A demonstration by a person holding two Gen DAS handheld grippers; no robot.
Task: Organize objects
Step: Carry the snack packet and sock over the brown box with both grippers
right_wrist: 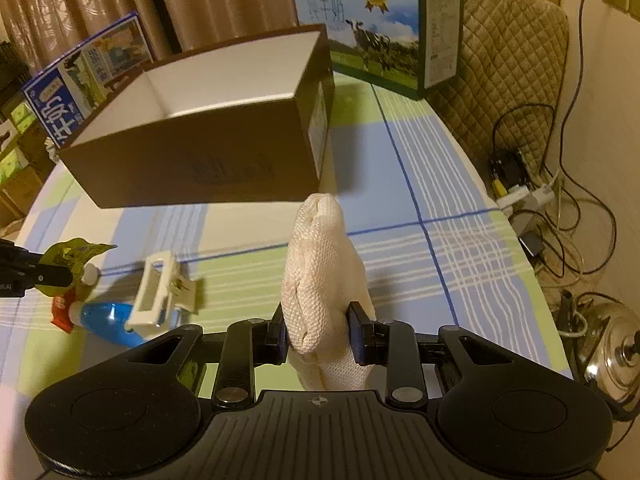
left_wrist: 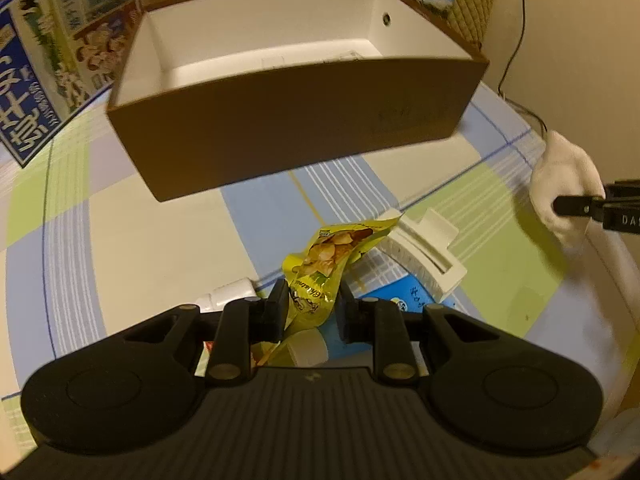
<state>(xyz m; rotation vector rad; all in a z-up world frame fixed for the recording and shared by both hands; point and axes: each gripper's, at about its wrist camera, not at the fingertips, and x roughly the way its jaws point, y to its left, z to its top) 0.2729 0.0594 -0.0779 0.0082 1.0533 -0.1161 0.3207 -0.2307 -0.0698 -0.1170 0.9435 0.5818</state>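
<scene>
Both claws are matte black plastic. The left claw [left_wrist: 308, 304] has a ribbed, striped housing at the bottom of its view, flanked by two round lobes with shallow circular recesses. Angled link arms with triangular cut-outs run forward to two flat, block-like fingers [left_wrist: 277, 308], pinned by dull brass-coloured rivets. The right claw [right_wrist: 322, 330] has the same build, with a small crosshair mark on its housing and pads [right_wrist: 362, 334] that look dark blue, perhaps from the lighting.

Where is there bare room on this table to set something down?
Bare cloth lies right of the brown box, up to the milk carton and table edge. The box's inside looks empty. Crowded: the white clip, blue bottle and yellow packet.
</scene>
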